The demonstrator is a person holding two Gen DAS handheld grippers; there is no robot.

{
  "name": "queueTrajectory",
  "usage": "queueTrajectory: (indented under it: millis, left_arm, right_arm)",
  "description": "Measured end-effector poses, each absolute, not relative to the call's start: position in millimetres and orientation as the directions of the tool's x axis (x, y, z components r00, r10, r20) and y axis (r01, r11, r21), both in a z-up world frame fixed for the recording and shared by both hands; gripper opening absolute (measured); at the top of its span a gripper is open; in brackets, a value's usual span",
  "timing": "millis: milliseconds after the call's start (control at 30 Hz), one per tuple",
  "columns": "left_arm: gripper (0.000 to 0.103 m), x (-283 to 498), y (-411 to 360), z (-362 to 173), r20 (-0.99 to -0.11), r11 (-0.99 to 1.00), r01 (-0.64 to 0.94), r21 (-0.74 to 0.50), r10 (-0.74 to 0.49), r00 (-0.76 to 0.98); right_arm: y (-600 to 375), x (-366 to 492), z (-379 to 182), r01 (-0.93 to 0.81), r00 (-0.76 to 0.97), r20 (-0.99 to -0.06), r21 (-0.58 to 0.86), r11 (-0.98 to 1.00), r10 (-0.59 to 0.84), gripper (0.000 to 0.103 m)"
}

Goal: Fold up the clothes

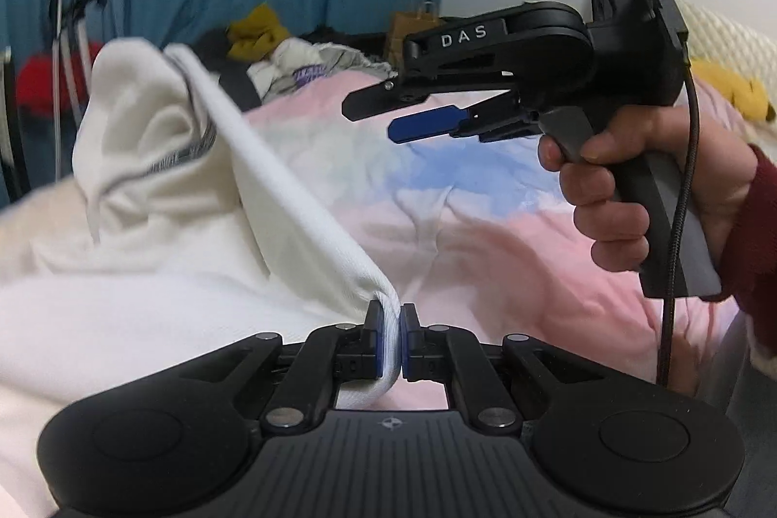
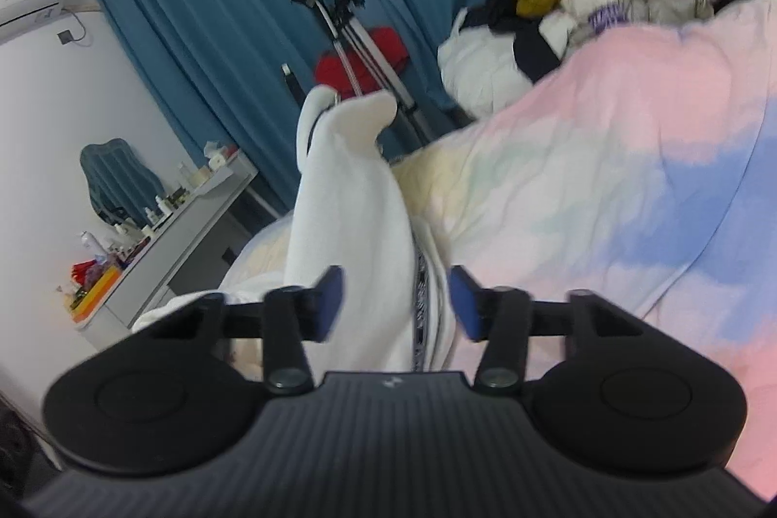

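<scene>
Left wrist view: white garment (image 1: 160, 158), lifted off the bed (image 1: 485, 226) at one pinched edge. Its cloth rises from the near centre to a bunched peak at far left, with a grey striped trim showing in the folds; the lower part lies slack on the pastel cover at near left. The left gripper (image 1: 390, 341) has its blue pads pressed together on a gathered fold of the garment, which is taut from there upward.

The right gripper (image 1: 383, 115), held by a hand (image 1: 631, 197) in a dark red sleeve at right, hangs above the cover with its fingers parted and nothing between them in this view. In the right wrist view the same gripper (image 2: 396, 304) has its pads spread on either side of a hanging white fold with the striped trim; neither pad is seen to press it.

Far behind lie a heap of other clothes (image 2: 558, 13) and a blue curtain (image 2: 243, 8).

Risks, as judged: the left pinch takes only a narrow bunch, so a hard pull could slip it free. If the right jaws close on the wrong layer or on the trim alone, the fold may come out skewed.
</scene>
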State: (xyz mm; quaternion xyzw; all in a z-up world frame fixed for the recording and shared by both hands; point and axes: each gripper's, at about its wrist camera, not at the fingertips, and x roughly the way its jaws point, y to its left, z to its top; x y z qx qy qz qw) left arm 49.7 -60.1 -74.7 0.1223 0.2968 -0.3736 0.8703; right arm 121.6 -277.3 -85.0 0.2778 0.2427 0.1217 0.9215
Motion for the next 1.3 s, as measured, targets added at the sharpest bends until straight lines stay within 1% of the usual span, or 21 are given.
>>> queueTrajectory:
  millis: [100,200,300,367,433,533,567,600,633,667,700,767,933,967,1033,1133,1200,1267,1300]
  left_arm:
    - [0.007,52.8,-54.6,-76.2,-0.601,0.687,0.725,-0.04,-0.597,0.532]
    - [0.007,58.3,-51.0,-83.4,-0.597,0.682,0.727,-0.078,-0.616,0.514]
    - [0.007,65.3,-51.6,-98.0,-0.605,0.676,0.729,-0.108,-0.627,0.491]
    - [0.007,69.8,-53.0,-106.2,-0.61,0.669,0.733,-0.123,-0.633,0.476]
    - [0.007,76.7,-53.9,-110.1,-0.614,0.661,0.738,-0.136,-0.641,0.461]
    - [0.007,84.8,-55.2,-111.0,-0.61,0.654,0.742,-0.151,-0.652,0.451]
    - [0.007,82.1,-53.4,-112.0,-0.607,0.652,0.742,-0.153,-0.655,0.45]
    - [0.007,83.5,-50.9,-113.1,-0.605,0.652,0.742,-0.155,-0.657,0.45]
    - [0.007,85.9,-50.0,-112.8,-0.601,0.653,0.741,-0.157,-0.659,0.452]
    - [0.007,82.2,-48.7,-112.9,-0.596,0.655,0.739,-0.157,-0.66,0.458]
    - [0.007,78.8,-47.4,-112.9,-0.59,0.657,0.737,-0.157,-0.662,0.463]
    - [0.007,77.5,-43.3,-108.6,-0.559,0.658,0.737,-0.155,-0.674,0.483]
    - [0.007,70.7,-30.4,-90.6,-0.432,0.653,0.738,-0.171,-0.723,0.54]
    - [0.007,71.5,-26.9,-88.0,-0.409,0.653,0.736,-0.18,-0.73,0.548]
    - [0.007,77.5,-22.6,-88.0,-0.396,0.649,0.73,-0.214,-0.741,0.542]
    - [0.007,85.3,-24.6,-95.4,-0.451,0.643,0.733,-0.222,-0.734,0.507]
    - [0.007,89.4,-30.6,-105.9,-0.519,0.646,0.735,-0.207,-0.709,0.477]
    - [0.007,93.4,-36.5,-116.3,-0.584,0.647,0.737,-0.192,-0.68,0.444]
    - [0.007,92.6,-37.8,-120.5,-0.607,0.65,0.738,-0.184,-0.665,0.435]
  right_arm:
    - [-278.1,143.1,-92.2,-0.112,0.831,-0.369,0.621,0.776,0.416,0.043]
    - [-274.7,173.3,-93.7,-0.185,0.798,-0.327,0.667,0.722,0.506,0.044]
    - [-258.4,189.5,-88.1,-0.239,0.791,-0.335,0.602,0.762,0.512,0.044]
    - [-248.3,195.2,-92.7,-0.278,0.766,-0.339,0.59,0.758,0.545,0.045]
    - [-238.0,198.7,-97.9,-0.284,0.755,-0.385,0.536,0.795,0.53,0.045]
    - [-224.6,199.4,-104.0,-0.268,0.767,-0.464,0.395,0.879,0.443,0.045]
    - [-222.9,199.3,-105.7,-0.257,0.772,-0.477,0.37,0.893,0.42,0.044]
    - [-224.4,198.9,-106.8,-0.243,0.775,-0.48,0.374,0.895,0.411,0.04]
    - [-225.9,198.4,-107.9,-0.229,0.778,-0.482,0.378,0.897,0.402,0.031]
    - [-228.0,197.9,-109.1,-0.209,0.782,-0.488,0.382,0.9,0.389,0.011]
    - [-232.1,196.3,-110.3,-0.175,0.787,-0.497,0.386,0.906,0.364,0.01]
    - [-240.8,187.5,-108.4,-0.128,0.813,-0.481,0.402,0.907,0.328,0.009]
    - [-267.6,147.2,-79.5,-0.048,0.897,-0.377,0.436,0.899,0.231,0.008]
    - [-275.6,138.8,-77.7,-0.017,0.905,-0.372,0.452,0.892,0.206,0.008]
    - [-292.4,125.5,-82.8,0.06,0.905,-0.394,0.493,0.868,0.161,0.008]
    - [-315.3,117.9,-119.9,0.197,0.85,-0.5,0.593,0.78,0.166,0.008]
    - [-329.9,115.3,-150.5,0.282,0.802,-0.553,0.683,0.674,0.225,0.009]
    - [-341.0,113.8,-175.5,0.33,0.773,-0.549,0.776,0.538,0.318,0.009]
    - [-343.0,113.5,-176.9,0.331,0.772,-0.543,0.787,0.521,0.331,0.009]
